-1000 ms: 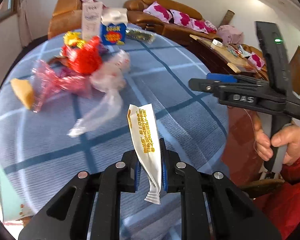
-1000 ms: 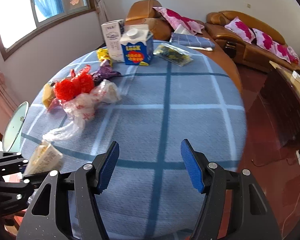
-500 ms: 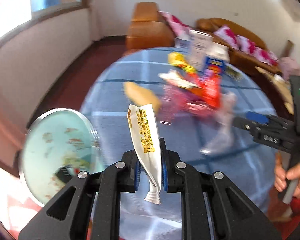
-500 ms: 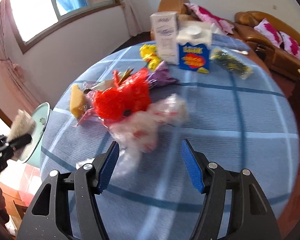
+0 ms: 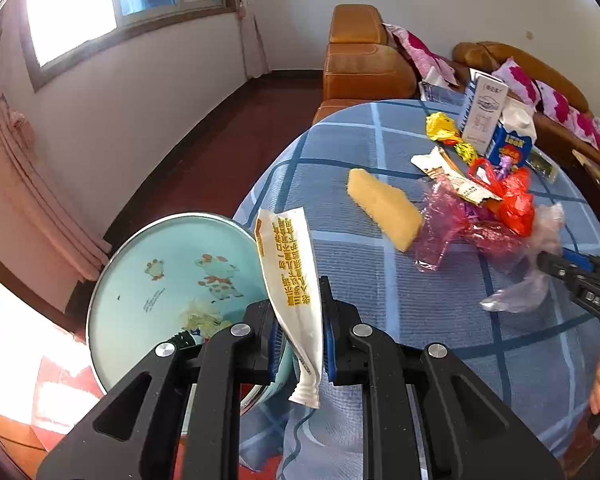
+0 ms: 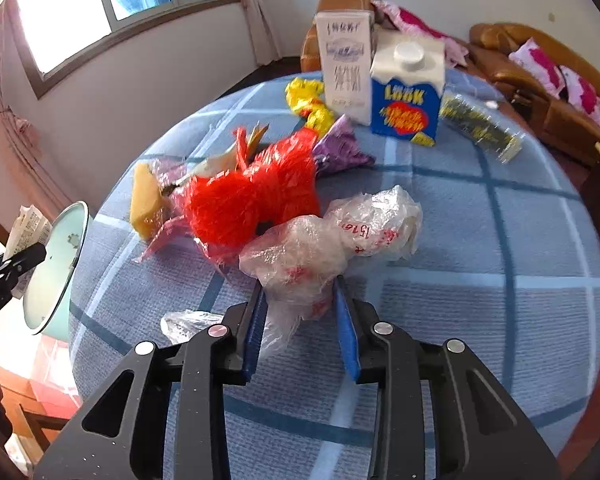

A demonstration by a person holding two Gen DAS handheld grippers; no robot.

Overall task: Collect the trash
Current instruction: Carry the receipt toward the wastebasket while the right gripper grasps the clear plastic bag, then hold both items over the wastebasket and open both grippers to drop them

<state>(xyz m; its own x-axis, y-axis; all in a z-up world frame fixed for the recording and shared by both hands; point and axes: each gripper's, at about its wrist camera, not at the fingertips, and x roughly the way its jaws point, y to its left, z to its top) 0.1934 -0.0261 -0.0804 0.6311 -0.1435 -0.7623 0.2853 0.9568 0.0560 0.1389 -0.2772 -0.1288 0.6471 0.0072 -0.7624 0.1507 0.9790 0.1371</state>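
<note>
My left claw (image 5: 300, 334) is clamped on a white snack wrapper (image 5: 290, 276) with yellow print, held upright over the rim of a pale blue enamel basin (image 5: 172, 276) beside the tabletop (image 5: 440, 320). My right claw (image 6: 300, 316) has just been closing on a crumpled clear plastic bag (image 6: 324, 248); its blue pads now press the bag's lower folds. Both claws point steeply down. A red plastic bag (image 6: 252, 196), a yellow sponge (image 6: 144, 196) and two cartons (image 6: 380, 72) lie on the blue checked cloth; brown sofas stand behind.
</note>
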